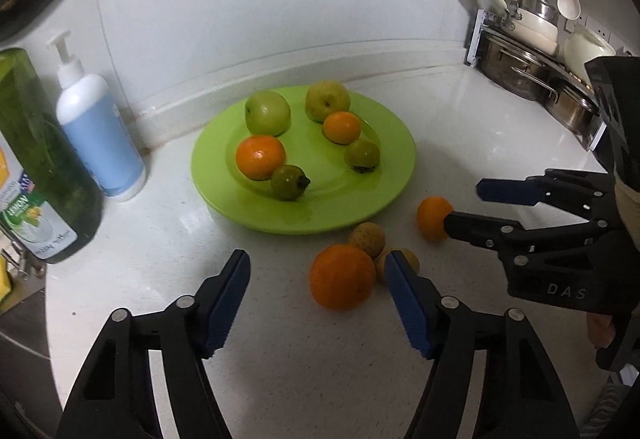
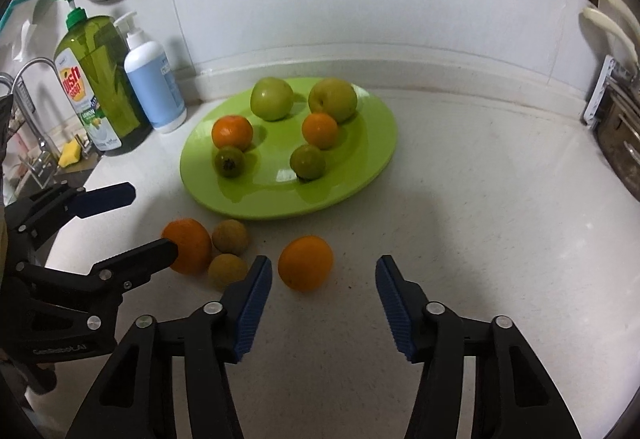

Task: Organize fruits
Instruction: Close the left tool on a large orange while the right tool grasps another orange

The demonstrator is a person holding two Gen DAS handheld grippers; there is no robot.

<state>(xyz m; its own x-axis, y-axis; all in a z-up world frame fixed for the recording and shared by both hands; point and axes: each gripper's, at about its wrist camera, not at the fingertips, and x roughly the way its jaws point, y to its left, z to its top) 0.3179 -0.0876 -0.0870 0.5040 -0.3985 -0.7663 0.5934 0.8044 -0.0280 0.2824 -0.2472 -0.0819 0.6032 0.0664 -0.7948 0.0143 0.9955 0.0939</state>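
Both grippers' fingers [image 1: 236, 279] apart nr oranges [image 1: 342, 276]

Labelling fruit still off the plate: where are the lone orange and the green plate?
lone orange [image 2: 305, 262], right wrist view, middle of its peel.
green plate [image 2: 280, 205], right wrist view, bare near rim.

**Greens and oranges on white**

I am looking at a lime-green plate [image 2: 372, 167] sitting on my white speckled counter [image 2: 480, 239]. It is carrying two pale green apples [image 2: 272, 98], two bright oranges [image 2: 232, 132] and two dull olive-green fruits [image 2: 307, 161]. My black left gripper [image 1: 316, 303] is showing ribbed blue pads [image 1: 228, 303]. Beside the plate, a dark green soap bottle [image 2: 100, 79] is wearing a red-and-yellow label.
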